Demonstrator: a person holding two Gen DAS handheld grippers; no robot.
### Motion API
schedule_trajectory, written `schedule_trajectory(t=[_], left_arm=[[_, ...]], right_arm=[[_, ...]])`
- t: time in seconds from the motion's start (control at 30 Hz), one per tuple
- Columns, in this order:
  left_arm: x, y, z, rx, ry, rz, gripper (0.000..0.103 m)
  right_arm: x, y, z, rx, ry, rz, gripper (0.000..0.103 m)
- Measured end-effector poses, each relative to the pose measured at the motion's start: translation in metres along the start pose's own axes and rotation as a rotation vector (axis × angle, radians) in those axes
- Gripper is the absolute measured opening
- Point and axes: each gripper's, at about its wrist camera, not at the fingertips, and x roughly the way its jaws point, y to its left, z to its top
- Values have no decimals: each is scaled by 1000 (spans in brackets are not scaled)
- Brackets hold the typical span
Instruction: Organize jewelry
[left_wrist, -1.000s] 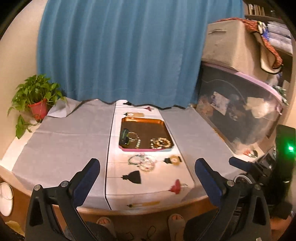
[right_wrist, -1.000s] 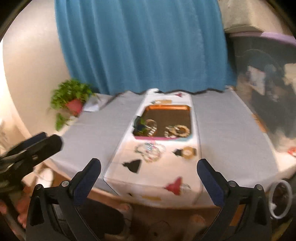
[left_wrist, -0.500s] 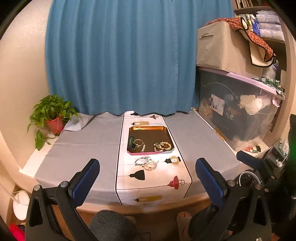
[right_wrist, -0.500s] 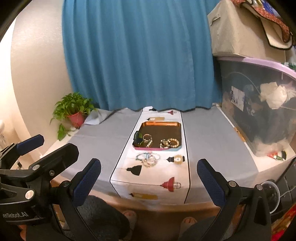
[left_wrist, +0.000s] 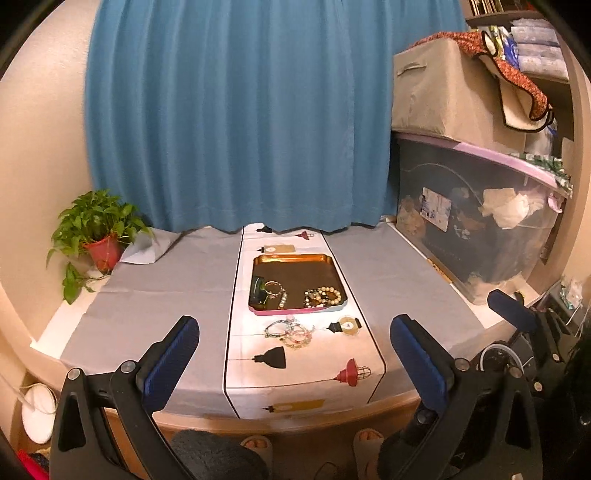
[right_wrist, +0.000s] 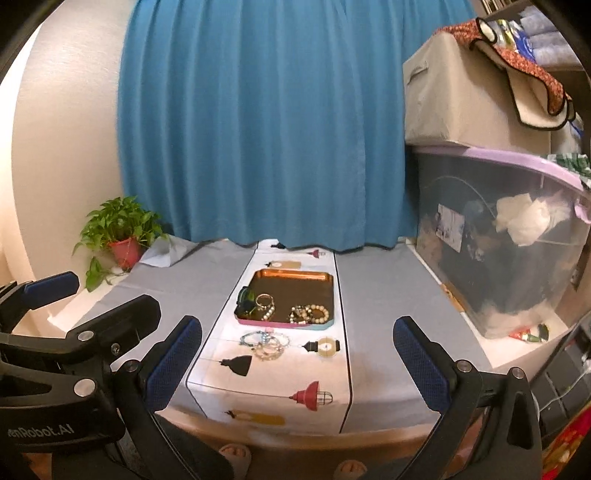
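Your left gripper (left_wrist: 293, 349) and right gripper (right_wrist: 297, 350) share black frames, silver screws and blue textured pads (right_wrist: 419, 363) (white lettering marks the left one's side).

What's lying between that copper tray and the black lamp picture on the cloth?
A loose tangle of beaded bracelets, on the white runner just outside the copper-coloured tray; both views show it.

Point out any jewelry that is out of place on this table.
A tangle of bracelets lies on the table runner, just in front of the tray, while the other pieces sit inside it. Both grippers are open and empty.
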Motion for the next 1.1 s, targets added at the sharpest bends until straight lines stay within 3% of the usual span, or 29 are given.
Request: schedule_trajectory(t=[0.13,0.27,0.4,0.6,0.8,1.03,1.1], left_arm=[[20,-2,5,19,-2,3,103],[40,-6,9,27,39,-9,103],[59,-7,10,23,50,-39,103],[85,-3,5,13,68,-18,103],[126,15,-20,8,54,-90,103],[184,44,-52,-27,107,-236,103],[207,55,-58,-55,140,-216,102]], right_arm=[[30,-5,3,15,86,52,103],[48,-11,3,-10,86,40,103],[69,-19,2,-9,125,82,103],[102,-21,-5,13,150,124,103],[142,-14,-28,-6,150,198,103],[198,-7,-67,-21,175,326,103],[220,-10,-77,-8,193,360,103]])
